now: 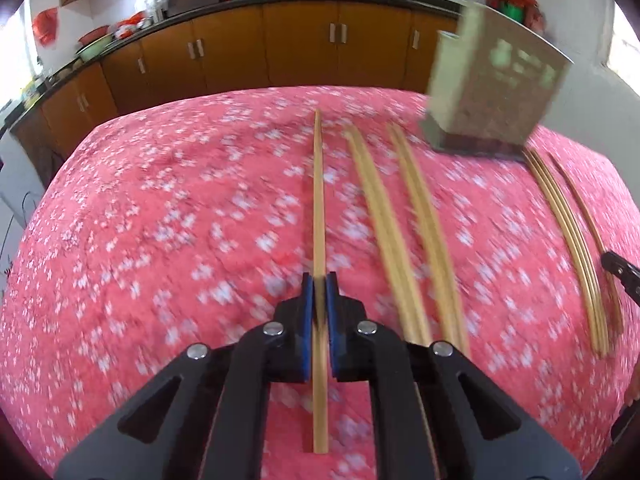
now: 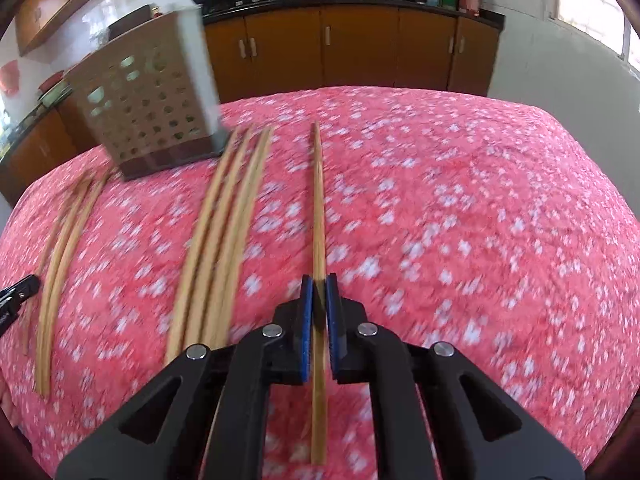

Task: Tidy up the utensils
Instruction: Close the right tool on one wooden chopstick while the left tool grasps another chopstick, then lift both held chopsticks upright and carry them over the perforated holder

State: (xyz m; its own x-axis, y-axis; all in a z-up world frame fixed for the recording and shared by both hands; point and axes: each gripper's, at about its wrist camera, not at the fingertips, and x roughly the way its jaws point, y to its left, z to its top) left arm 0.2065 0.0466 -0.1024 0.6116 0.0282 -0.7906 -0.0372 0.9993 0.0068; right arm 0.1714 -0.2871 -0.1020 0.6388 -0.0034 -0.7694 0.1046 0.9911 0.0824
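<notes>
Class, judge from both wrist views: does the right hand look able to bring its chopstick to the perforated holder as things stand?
Probably yes. The right gripper is shut on a chopstick, and only open tablecloth and loose chopsticks lie before the holder, whose top looks open.

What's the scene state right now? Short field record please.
surface: table with pink floral cloth
left gripper: jaws shut on one chopstick
right gripper: jaws shut on its own chopstick
loose chopsticks: several lying on the cloth between the two grippers
holder: perforated box at the far edge, looks empty, though blurred
background: kitchen cabinets
</notes>
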